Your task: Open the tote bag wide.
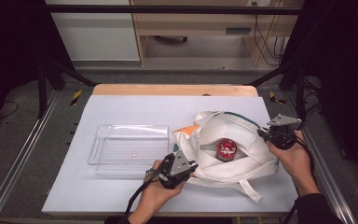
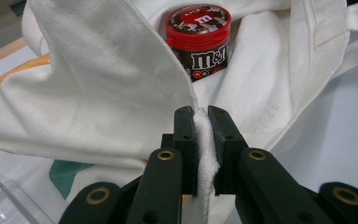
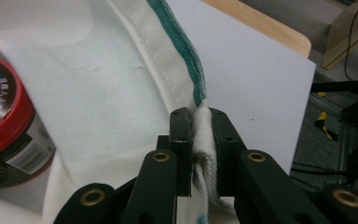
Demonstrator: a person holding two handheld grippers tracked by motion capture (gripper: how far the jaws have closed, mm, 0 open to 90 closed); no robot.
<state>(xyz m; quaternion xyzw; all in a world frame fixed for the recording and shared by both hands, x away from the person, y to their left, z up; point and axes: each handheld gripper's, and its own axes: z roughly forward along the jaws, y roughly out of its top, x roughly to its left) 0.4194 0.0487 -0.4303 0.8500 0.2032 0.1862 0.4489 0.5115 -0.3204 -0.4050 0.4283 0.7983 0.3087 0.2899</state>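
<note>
A white cloth bag point(image 1: 233, 140) with a green and orange trim lies on the right half of the table, its mouth held apart. Inside it rests a red-lidded candy tub point(image 1: 226, 149), seen close in the left gripper view point(image 2: 199, 39) and at the left edge of the right gripper view point(image 3: 7, 126). My left gripper point(image 1: 186, 169) is shut on the bag's near-left rim, the cloth pinched between its jaws point(image 2: 203, 144). At the bag's right rim, by the green trim, my right gripper point(image 1: 265, 134) is shut on the cloth point(image 3: 201, 149).
A clear plastic tray point(image 1: 128, 148) stands empty to the left of the bag. The bag's strap point(image 1: 249, 189) trails toward the front edge. The white table cover point(image 1: 135, 107) ends in a wooden strip at the back; dark frame posts flank the table.
</note>
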